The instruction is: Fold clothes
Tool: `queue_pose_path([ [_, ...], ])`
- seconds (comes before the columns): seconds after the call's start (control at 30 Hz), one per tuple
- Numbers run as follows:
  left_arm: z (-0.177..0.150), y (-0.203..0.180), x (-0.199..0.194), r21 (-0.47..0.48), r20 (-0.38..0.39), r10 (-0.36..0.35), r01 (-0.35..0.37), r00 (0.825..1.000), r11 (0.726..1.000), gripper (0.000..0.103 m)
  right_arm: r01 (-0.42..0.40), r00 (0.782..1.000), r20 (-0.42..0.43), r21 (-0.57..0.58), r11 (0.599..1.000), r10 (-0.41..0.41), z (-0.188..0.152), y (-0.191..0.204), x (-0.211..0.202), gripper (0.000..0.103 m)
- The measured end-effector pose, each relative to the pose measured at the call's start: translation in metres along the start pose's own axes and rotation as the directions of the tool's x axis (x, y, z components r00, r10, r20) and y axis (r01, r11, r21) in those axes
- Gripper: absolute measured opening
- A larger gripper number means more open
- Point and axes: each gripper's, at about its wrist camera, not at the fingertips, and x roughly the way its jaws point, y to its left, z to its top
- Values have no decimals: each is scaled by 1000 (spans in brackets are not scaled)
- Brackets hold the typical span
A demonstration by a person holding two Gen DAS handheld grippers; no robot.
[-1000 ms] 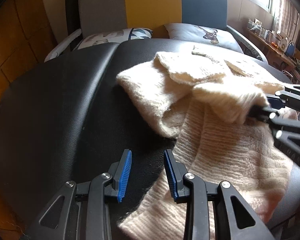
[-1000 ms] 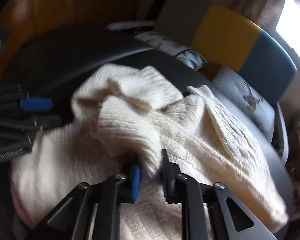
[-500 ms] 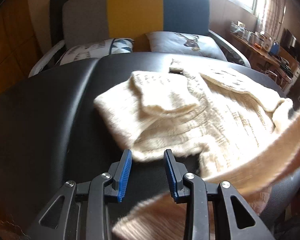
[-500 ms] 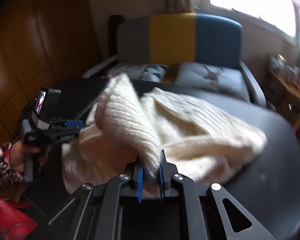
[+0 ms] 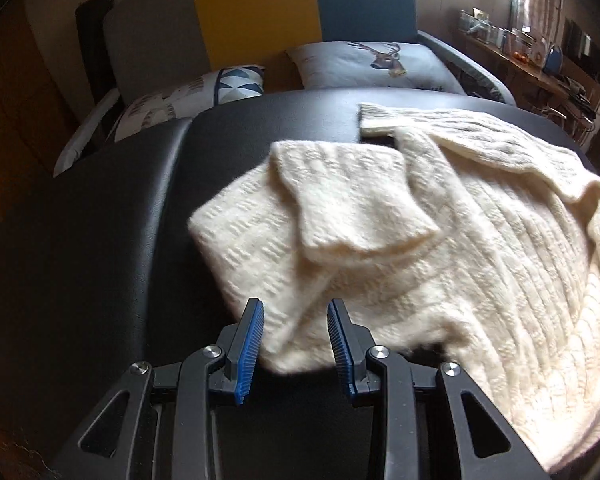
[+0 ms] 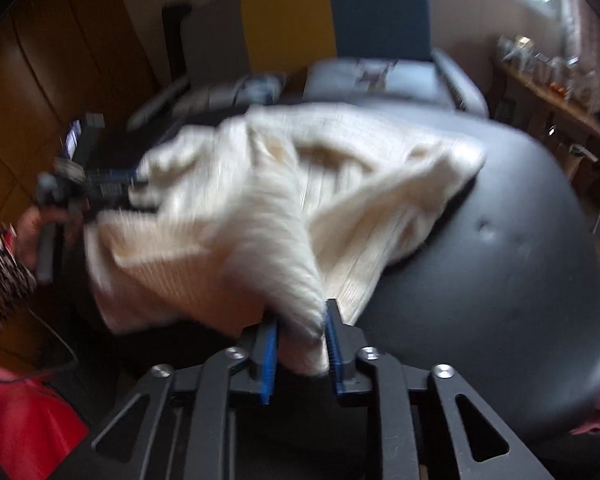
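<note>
We hold the cream sweater (image 5: 440,248) on the black padded table (image 5: 100,240). Our right gripper (image 6: 300,336) is clamped on a bunched knit edge, with the garment stretching ahead and to its left. Our left gripper (image 5: 296,340) stands apart, empty, the near folded corner lying just ahead between its fingers, so it looks nearer that corner.

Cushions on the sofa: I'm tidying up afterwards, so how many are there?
2. A geometric-print cushion lies at the left of the sofa, a deer-print cushion at the right. Others may be hidden.
</note>
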Motion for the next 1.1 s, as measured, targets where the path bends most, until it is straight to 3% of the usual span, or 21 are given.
queue_pose_path([
  [0.07, 6, 7, 6, 3, -3, 33, -33, 999, 999, 33, 5, 996, 93, 31, 1000, -7, 15, -4, -18, 53],
  [0.2, 14, 14, 12, -13, -6, 28, -28, 1000, 1000, 33, -6, 979, 205, 15, 1000, 3, 51, 12, -30, 55],
  [0.27, 17, 12, 14, 3, -1, 35, -35, 999, 999, 33, 7, 986, 170, -24, 1000, -2, 67, 26, -13, 55],
  [0.37, 19, 3, 13, 50, 10, 51, -51, 999, 997, 33, 51, 998, 26, -123, 991, -48, 76, 56, 51, 48],
  [0.4, 19, 1, 11, 53, 17, 31, -32, 999, 998, 33, 55, 998, -23, -153, 987, -59, 75, 64, 77, 38],
  [0.47, 22, -1, 9, 43, 20, -31, 30, 999, 999, 33, 54, 991, -116, -156, 986, -73, 66, 70, 124, 28],
  [0.6, 33, -3, 16, 11, -19, -94, 95, 995, 995, 33, 91, 974, -195, -128, 988, -115, 40, 70, 173, 29],
  [0.73, 41, -1, 28, -54, -83, -150, 146, 985, 988, 33, 118, 977, -163, -120, 986, -137, 33, 71, 174, 29],
  [0.93, 32, 13, 6, -116, -51, -297, 289, 954, 950, 33, 110, 979, -160, -111, 988, -127, 31, 68, 174, 29],
  [1.03, 26, 29, 5, -221, -45, -414, 395, 909, 892, 33, 112, 979, -156, -111, 987, -129, 30, 68, 176, 30],
  [1.1, 29, 30, 10, -267, -48, -431, 404, 901, 875, 33, 113, 979, -156, -110, 988, -129, 31, 68, 177, 31],
])
